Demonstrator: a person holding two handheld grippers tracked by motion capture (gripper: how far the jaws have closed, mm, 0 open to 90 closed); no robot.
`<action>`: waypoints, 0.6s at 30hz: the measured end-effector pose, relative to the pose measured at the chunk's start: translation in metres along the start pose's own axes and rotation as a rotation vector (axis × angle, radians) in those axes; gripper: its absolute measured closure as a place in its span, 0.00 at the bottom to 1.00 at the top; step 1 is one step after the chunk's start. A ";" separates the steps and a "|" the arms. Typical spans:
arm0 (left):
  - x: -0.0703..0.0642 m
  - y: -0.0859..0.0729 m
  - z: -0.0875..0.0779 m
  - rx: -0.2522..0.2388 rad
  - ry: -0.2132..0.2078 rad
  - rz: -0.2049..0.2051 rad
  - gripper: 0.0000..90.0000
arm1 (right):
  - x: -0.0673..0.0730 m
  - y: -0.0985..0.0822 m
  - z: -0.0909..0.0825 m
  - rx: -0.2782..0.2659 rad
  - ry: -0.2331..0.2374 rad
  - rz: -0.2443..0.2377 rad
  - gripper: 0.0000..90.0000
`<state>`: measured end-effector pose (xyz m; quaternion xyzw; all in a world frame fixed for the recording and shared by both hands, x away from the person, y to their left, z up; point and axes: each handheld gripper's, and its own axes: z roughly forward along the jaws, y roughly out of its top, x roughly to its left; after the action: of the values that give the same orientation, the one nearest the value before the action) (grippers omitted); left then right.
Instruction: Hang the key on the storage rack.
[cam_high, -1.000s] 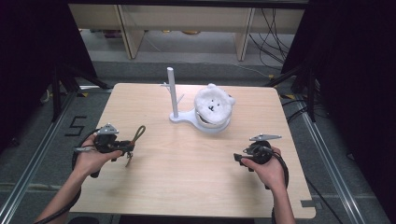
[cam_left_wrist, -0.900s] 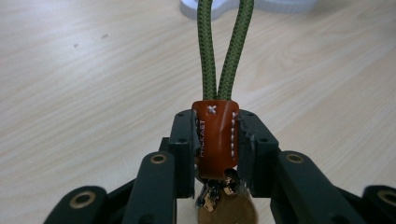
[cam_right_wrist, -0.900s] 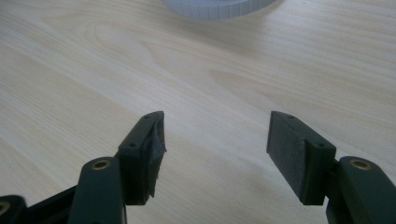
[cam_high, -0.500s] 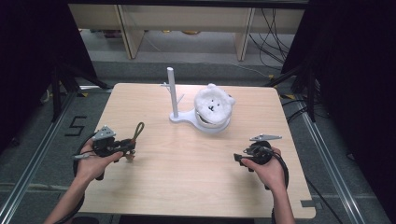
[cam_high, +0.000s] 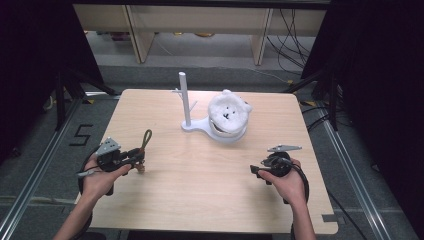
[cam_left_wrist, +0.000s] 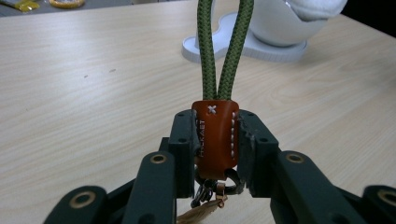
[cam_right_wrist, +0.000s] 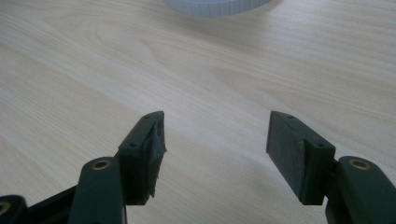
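Keychains: 1 keychain, cord loop pointing away toward the stand
Left gripper: clamped on leather tab
Right gripper: jaws apart

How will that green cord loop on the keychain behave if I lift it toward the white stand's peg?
Braided and thin, the green cord loop will probably flex, though it rises upright past the leather tab, so it seems fairly springy. The left gripper pinches only the tab, so the metal clips below will likely swing. It looks light.
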<state>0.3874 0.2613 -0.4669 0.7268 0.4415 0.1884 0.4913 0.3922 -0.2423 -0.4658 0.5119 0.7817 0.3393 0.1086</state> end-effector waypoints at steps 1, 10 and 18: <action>0.000 0.000 0.000 -0.004 -0.003 0.001 0.77 | 0.000 0.000 0.000 0.000 0.002 -0.002 0.43; -0.004 0.006 0.002 -0.084 -0.001 0.011 0.77 | -0.001 -0.001 0.003 -0.017 0.010 -0.019 0.43; -0.006 0.012 0.006 -0.125 0.000 0.012 0.77 | 0.000 -0.001 0.001 -0.013 -0.001 -0.006 0.43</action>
<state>0.3938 0.2517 -0.4577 0.6971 0.4245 0.2186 0.5347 0.3915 -0.2419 -0.4675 0.5091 0.7809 0.3437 0.1135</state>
